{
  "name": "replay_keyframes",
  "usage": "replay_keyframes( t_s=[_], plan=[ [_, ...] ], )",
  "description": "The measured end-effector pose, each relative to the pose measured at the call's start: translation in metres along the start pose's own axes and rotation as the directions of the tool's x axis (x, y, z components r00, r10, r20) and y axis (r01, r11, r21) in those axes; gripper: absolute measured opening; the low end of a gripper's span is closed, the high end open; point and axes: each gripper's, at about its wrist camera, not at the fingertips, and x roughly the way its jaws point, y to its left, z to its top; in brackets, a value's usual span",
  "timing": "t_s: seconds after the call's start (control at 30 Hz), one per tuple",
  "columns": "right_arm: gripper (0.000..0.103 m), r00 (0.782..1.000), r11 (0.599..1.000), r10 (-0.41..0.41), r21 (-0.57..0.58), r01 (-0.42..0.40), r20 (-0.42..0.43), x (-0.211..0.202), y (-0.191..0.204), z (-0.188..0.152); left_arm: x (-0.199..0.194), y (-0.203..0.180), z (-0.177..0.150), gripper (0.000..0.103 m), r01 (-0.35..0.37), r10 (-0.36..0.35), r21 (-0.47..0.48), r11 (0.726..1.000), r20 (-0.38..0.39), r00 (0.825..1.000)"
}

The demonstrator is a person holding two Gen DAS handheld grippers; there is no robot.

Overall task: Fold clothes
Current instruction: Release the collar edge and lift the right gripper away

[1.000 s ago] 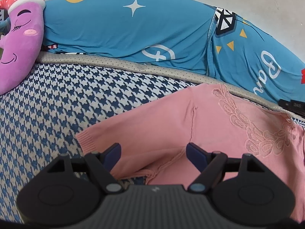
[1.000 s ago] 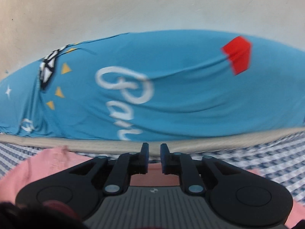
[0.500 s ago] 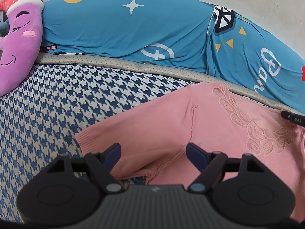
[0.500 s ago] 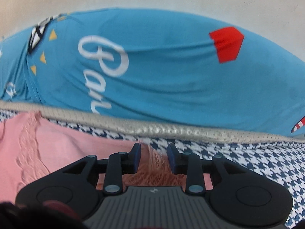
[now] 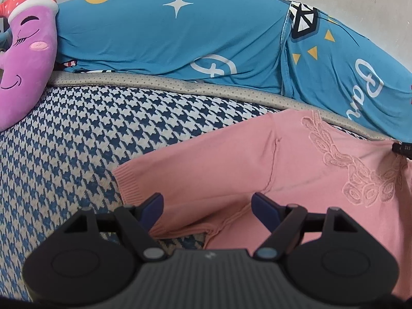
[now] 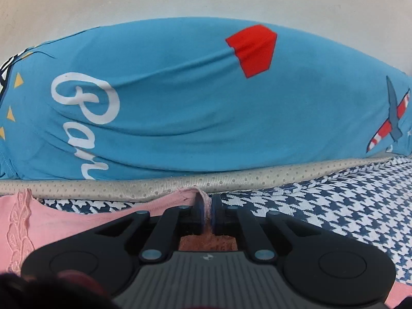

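A pink knit top [image 5: 296,170] with lace trim lies spread on the houndstooth bed cover [image 5: 77,139]. My left gripper [image 5: 207,206] hangs open just above the sleeve and its ribbed cuff, nothing pressed between its blue pads. In the right wrist view the same pink top [image 6: 64,221] runs in from the left, and my right gripper [image 6: 207,209] is shut on a pinched fold of its far edge, close to the grey mattress border [image 6: 231,180].
Blue printed pillows [image 5: 180,33] [image 6: 206,103] line the wall behind the bed. A purple moon-shaped plush [image 5: 23,59] sits at the far left. Bare houndstooth cover [image 6: 334,206] stretches to the right of the garment.
The right gripper has dipped toward the bed, opened around the pink top's edge, then shut on it. The left gripper has kept still and open.
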Motion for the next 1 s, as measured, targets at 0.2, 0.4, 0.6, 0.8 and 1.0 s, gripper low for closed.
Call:
replay_keyframes(
  t_s=[0.2,0.4,0.6,0.8,1.0],
  plan=[
    [0.022,0.994,0.997,0.008,0.071,-0.016,0.113,-0.031,-0.004,0.008,-0.001,0.000,0.001,0.078,-0.005,0.005,-0.010,1.000,0.002,1.000],
    [0.022,0.988,0.998,0.056,-0.022,-0.054,0.146,-0.042,0.025,0.012,-0.004,0.002,0.001,0.078,0.003,-0.003,-0.016,1.000,0.005,1.000],
    [0.023,0.978,0.983,0.182,-0.022,-0.181,0.099,-0.039,0.036,0.016,-0.006,0.007,0.003,0.078,0.004,-0.004,-0.028,1.000,0.011,1.000],
    [0.023,0.917,0.916,0.400,-0.038,-0.400,0.001,-0.028,0.089,0.006,-0.007,0.015,0.004,0.078,0.000,0.001,-0.037,0.999,0.011,1.000],
    [0.023,0.867,0.866,0.495,-0.055,-0.498,-0.051,-0.025,0.142,-0.003,-0.010,0.028,0.008,0.078,-0.015,0.016,-0.052,0.999,0.020,1.000]
  ],
)
